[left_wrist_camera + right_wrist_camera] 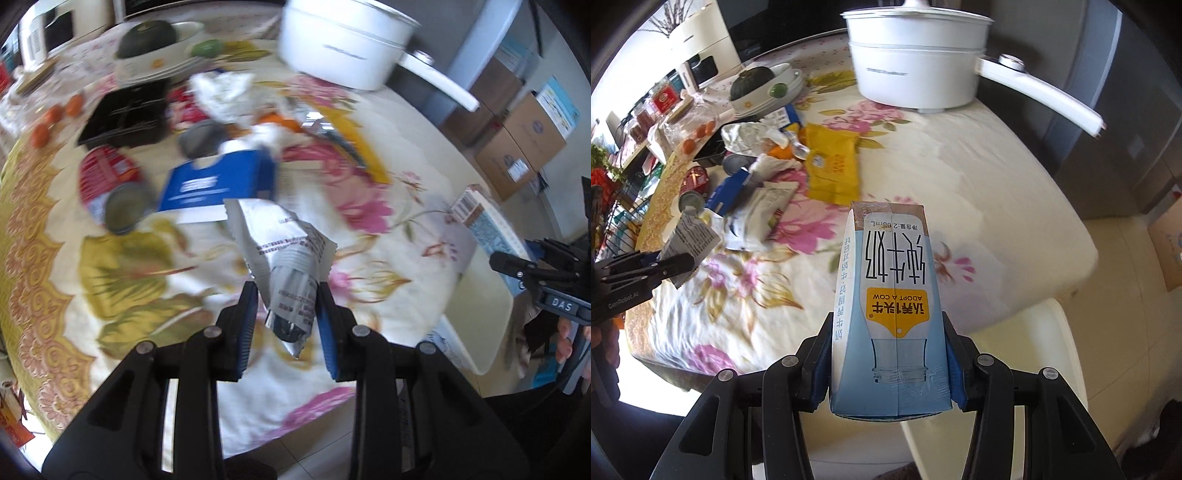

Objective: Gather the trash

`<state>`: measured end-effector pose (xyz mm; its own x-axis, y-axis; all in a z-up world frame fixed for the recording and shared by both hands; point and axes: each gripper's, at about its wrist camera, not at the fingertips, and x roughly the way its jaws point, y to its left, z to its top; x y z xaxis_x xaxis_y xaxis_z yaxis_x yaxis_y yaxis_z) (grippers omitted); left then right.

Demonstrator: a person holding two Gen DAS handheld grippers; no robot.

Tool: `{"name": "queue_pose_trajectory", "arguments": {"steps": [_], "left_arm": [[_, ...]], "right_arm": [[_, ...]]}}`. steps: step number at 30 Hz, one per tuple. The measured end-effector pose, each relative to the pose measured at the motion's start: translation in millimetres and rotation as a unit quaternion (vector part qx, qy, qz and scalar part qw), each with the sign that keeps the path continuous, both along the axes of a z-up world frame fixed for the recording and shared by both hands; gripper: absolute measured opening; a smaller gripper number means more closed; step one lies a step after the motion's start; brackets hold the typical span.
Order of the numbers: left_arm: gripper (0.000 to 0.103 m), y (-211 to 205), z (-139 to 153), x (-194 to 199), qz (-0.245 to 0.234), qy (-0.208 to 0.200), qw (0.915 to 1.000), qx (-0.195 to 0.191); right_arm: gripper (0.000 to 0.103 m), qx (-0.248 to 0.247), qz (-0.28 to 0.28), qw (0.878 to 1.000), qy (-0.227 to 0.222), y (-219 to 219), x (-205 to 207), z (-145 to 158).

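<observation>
Floral tablecloth blurred; left fingers pinch wrapper, right fingers clamp carton.

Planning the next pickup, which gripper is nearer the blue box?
Left. The left gripper hovers just short of the blue box; the right gripper is back at the table's edge.

Open cloth at three o'clock, clutter at ten.
Bare tablecloth runs clear beside the white pot; wrappers and the yellow packet crowd the left.
</observation>
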<state>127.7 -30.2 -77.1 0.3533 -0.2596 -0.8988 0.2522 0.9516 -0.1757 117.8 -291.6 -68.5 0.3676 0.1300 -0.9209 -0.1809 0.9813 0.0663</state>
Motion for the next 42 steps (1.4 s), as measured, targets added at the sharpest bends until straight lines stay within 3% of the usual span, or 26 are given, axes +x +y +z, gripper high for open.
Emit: {"name": "queue_pose_trajectory", "arguments": {"steps": [7, 13, 20, 26, 28, 36, 42], "left_arm": [[0.033, -70, 3, -6, -0.070, -0.004, 0.9975, -0.010], [0.034, -139, -2, -18, -0.141, -0.001, 0.9900, -0.010], [0.033, -191, -13, -29, -0.191, 0.006, 0.9816, -0.008], [0.034, -210, -19, -36, -0.210, 0.006, 0.9776, 0.003], [0.034, -212, -20, -37, -0.214, 0.005, 0.9768, 0.007], [0.034, -217, -24, -37, -0.219, 0.008, 0.9756, 0.010], [0.034, -233, -32, -44, -0.241, 0.012, 0.9702, 0.019]], "right_arm": [[0.051, -0.010, -0.055, 0.998, 0.021, -53, -19, -13], [0.051, -0.020, -0.105, 0.993, 0.058, -96, -41, -34], [0.051, -0.032, -0.144, 0.984, 0.096, -131, -62, -57], [0.055, -0.020, -0.172, 0.979, 0.105, -149, -67, -59], [0.077, -0.014, -0.184, 0.976, 0.113, -158, -66, -61], [0.079, 0.004, -0.191, 0.977, 0.094, -167, -62, -46], [0.079, 0.005, -0.193, 0.977, 0.091, -178, -67, -45]]}}
